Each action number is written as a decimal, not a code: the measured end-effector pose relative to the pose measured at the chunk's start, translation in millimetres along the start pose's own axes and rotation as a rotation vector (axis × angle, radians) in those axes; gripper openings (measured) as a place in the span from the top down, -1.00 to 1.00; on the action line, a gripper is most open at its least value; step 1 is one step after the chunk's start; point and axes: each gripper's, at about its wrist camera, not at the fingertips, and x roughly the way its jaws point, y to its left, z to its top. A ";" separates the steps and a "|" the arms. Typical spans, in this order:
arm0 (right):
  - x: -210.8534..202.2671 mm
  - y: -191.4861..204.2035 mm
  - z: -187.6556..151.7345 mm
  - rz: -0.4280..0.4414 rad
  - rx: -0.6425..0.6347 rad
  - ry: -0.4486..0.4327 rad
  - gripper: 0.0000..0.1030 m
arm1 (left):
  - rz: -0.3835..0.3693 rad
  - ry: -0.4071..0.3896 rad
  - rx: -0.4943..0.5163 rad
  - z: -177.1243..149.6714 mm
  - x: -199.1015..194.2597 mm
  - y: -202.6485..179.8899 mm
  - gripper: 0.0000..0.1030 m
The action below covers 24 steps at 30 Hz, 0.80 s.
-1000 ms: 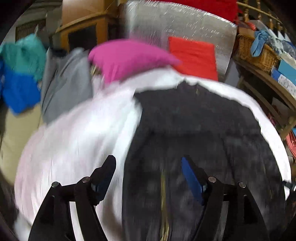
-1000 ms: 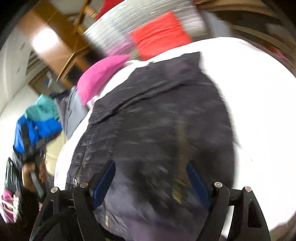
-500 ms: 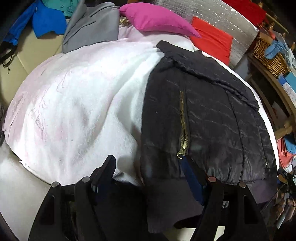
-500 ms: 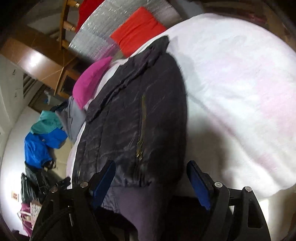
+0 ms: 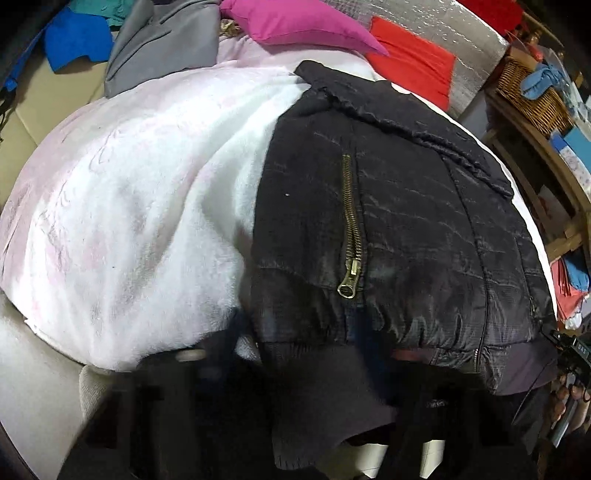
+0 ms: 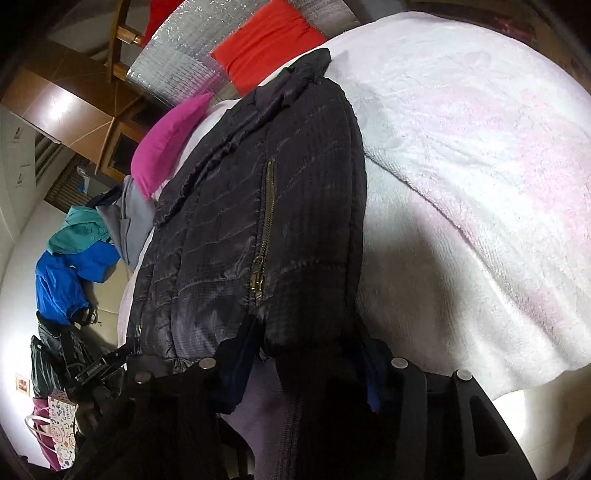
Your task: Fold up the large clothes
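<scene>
A black quilted jacket (image 5: 406,221) with a brass zip (image 5: 351,236) lies flat on a white and pink fleece blanket (image 5: 129,203), its ribbed hem hanging over the near edge. My left gripper (image 5: 295,387) is a dark blur at the hem's left corner. Its jaws are closing with the ribbed band between them, and the pads are hidden. In the right wrist view the same jacket (image 6: 221,229) runs away from me. My right gripper (image 6: 303,365) straddles the hem's right corner. Its blue pads (image 6: 236,365) flank the fabric as the jaws close.
A pink pillow (image 5: 295,18), a red cushion (image 5: 413,62) and a grey garment (image 5: 162,51) lie at the bed's far end. A wicker basket (image 5: 532,96) sits on a wooden shelf to the right. Blue and teal clothes (image 6: 66,280) are piled beside the bed.
Both grippers have come down to the jacket's near hem, which now sits between their jaws. Each pair of jaws has narrowed. The left view has tipped further downward.
</scene>
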 end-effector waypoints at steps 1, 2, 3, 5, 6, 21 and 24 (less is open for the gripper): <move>0.9 2.9 -0.5 -0.013 -0.021 0.007 0.31 | 0.025 0.005 0.007 0.1 0.9 -0.3 0.38; 2.3 4.3 -0.6 -0.026 -0.032 0.019 0.41 | 0.020 0.005 0.008 0.1 0.7 0.4 0.52; 2.6 3.9 0.1 -0.018 -0.027 0.024 0.52 | 0.011 0.004 0.006 0.3 -0.3 1.5 0.57; 0.8 6.1 2.0 -0.007 -0.023 0.025 0.62 | 0.002 -0.008 0.012 -0.2 -5.8 1.1 0.67; -2.5 9.2 2.9 0.006 -0.023 0.023 0.65 | -0.004 -0.021 0.017 -0.5 -10.6 -0.2 0.69; -9.6 -4.7 3.0 0.049 0.056 0.007 0.29 | -0.023 -0.015 -0.044 -1.7 -13.4 4.4 0.47; -4.4 -8.5 4.4 0.054 0.067 0.022 0.27 | -0.012 -0.006 -0.014 2.7 -8.1 -4.1 0.30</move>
